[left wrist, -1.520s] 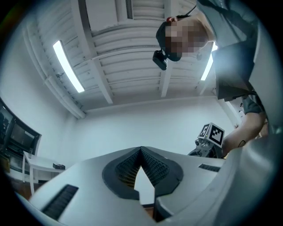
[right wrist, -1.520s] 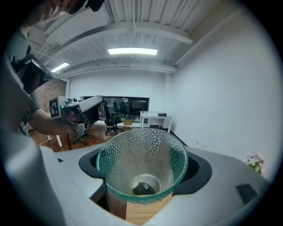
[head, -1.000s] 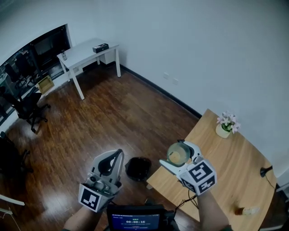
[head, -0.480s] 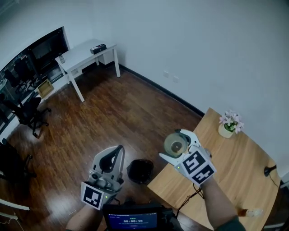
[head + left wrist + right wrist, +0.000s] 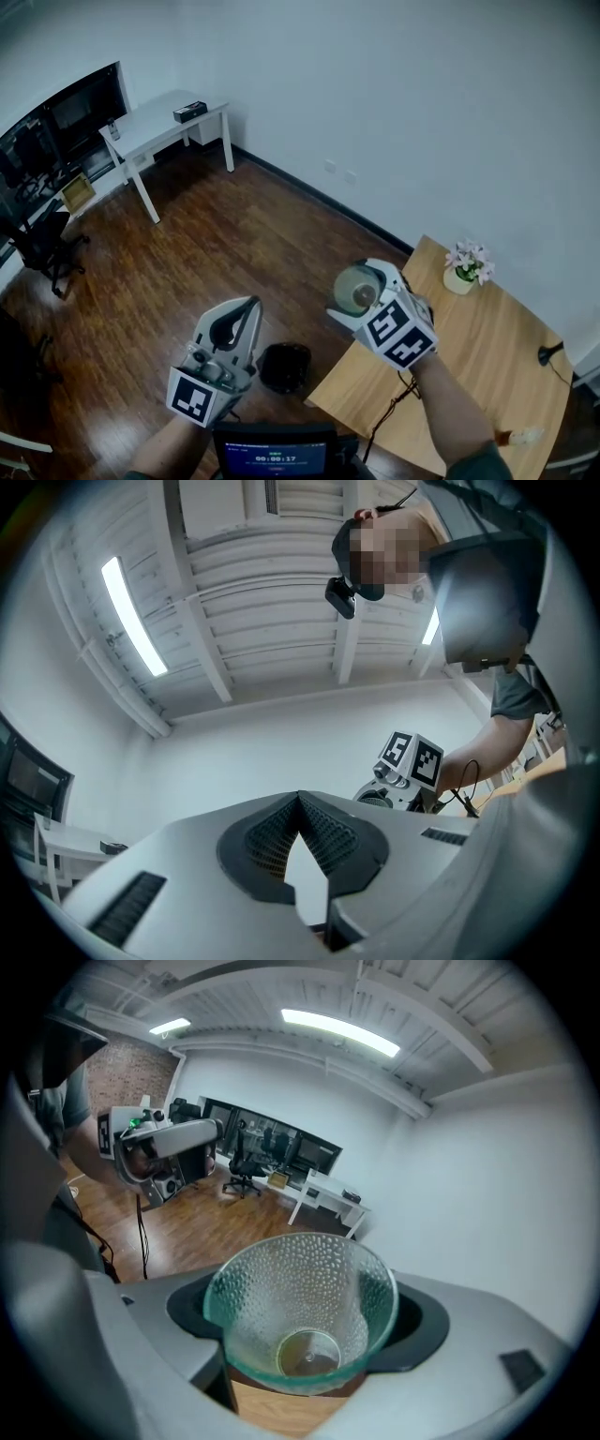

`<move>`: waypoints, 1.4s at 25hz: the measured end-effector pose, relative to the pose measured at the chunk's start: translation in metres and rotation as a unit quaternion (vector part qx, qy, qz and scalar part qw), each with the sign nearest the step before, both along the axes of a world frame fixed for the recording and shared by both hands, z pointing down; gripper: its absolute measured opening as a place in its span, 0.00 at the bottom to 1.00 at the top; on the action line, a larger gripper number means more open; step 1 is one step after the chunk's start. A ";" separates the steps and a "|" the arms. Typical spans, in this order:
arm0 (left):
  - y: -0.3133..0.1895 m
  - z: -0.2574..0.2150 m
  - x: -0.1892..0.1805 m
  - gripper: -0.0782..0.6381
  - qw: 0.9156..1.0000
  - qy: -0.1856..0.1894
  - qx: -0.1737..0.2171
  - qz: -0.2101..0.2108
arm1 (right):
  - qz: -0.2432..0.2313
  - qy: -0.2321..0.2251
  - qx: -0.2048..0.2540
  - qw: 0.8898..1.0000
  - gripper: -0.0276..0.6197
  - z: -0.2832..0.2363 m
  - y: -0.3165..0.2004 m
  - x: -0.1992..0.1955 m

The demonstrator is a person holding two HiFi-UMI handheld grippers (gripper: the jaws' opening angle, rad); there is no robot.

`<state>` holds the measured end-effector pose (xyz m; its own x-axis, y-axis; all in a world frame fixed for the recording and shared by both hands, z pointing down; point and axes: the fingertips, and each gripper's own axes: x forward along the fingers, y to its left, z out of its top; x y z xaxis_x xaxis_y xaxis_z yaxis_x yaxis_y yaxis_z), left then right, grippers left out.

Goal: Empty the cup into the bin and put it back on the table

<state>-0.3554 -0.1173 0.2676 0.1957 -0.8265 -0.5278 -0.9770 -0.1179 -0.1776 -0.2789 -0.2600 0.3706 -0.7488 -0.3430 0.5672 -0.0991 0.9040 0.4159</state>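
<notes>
**A:** Up by the table's (image 5: 487, 347) edge, hanging in the right gripper (image 5: 364, 289): one dimpled glass cup (image 5: 300, 1307), jaws closing on its wall below the rim, mouth opening towards the head camera.

**B:** Seeing anything inside?

**A:** Not making out any contents; looking clear right down to the base, though hard to be sure through the dimpled glass.

**B:** Handling how, judging by looks?

**A:** Probably behaving as stiff, fairly light and breakable. Likely sliding a little on the pads, being smooth, tapered glass. So gripping on the wall under the flared rim, squeezing firmly but not hard, and setting down softly rather than dropping.

**B:** Counting what, then?

**A:** Counting one cup, one black bin (image 5: 285, 367) standing on the floor (image 5: 225, 244) just beside the table's corner, one flower pot (image 5: 461, 272) sitting towards the table's far side, and two grippers.

**B:** And the other one doing what?

**A:** Left gripper (image 5: 300, 803) hovering near the bin, tips meeting, carrying nothing.
</notes>
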 end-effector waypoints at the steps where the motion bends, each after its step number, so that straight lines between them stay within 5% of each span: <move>1: -0.001 0.002 -0.003 0.11 1.000 0.002 -0.002 0.000 | 0.001 0.013 0.016 1.000 0.68 0.001 -0.002 -0.001; 9: -0.012 0.011 -0.013 0.11 1.000 0.001 -0.010 0.009 | -0.012 0.108 0.130 0.985 0.68 0.000 -0.020 -0.009; 35: -0.008 0.019 -0.036 0.11 1.000 0.014 -0.012 -0.002 | -0.029 0.227 0.209 0.951 0.68 0.013 -0.024 -0.014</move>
<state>-0.3914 -0.1257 0.2865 0.1770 -0.8404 -0.5123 -0.9822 -0.1174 -0.1468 -0.2924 -0.2837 0.3831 -0.4839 -0.5748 0.6599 0.2225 0.6484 0.7280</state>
